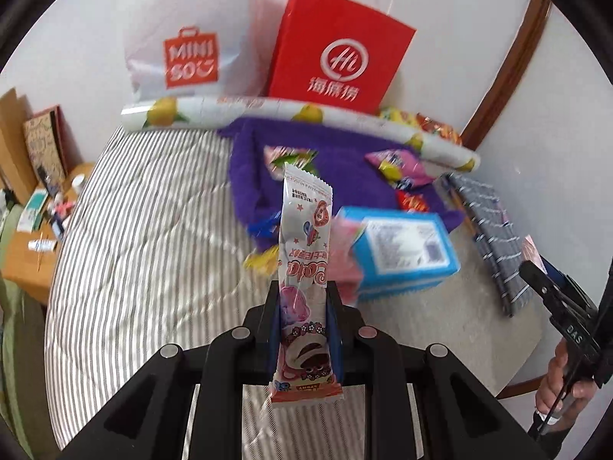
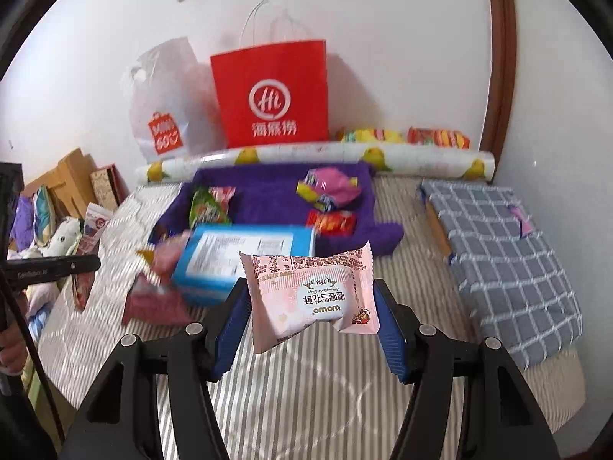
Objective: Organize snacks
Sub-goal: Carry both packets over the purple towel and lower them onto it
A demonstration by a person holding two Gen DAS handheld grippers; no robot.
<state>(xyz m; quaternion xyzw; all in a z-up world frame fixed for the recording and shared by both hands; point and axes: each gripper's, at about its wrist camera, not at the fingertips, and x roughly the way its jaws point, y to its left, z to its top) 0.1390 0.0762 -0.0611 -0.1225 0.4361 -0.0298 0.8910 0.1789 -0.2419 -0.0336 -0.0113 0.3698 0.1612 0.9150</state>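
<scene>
We held left gripper (image 1: pixel 303 308) tilted down over striped bed (image 1: pixel 145 230), fingers pinching long snack packet (image 1: pixel 304 268); right gripper (image 2: pixel 312 320) likewise tilted, clamping pink pastry pack (image 2: pixel 310 295)

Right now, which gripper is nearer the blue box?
Hard to call. The left gripper, shut on a long wrapper, and the right gripper, holding a pink packet, both sit close before the blue box.

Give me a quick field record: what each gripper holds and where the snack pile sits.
left gripper: shut on long snack packet, held upright
right gripper: shut on pink pastry packet
purple cloth: on striped bed, several small snacks on it
blue box: at the cloth's near edge
red paper bag: upright against the wall
</scene>
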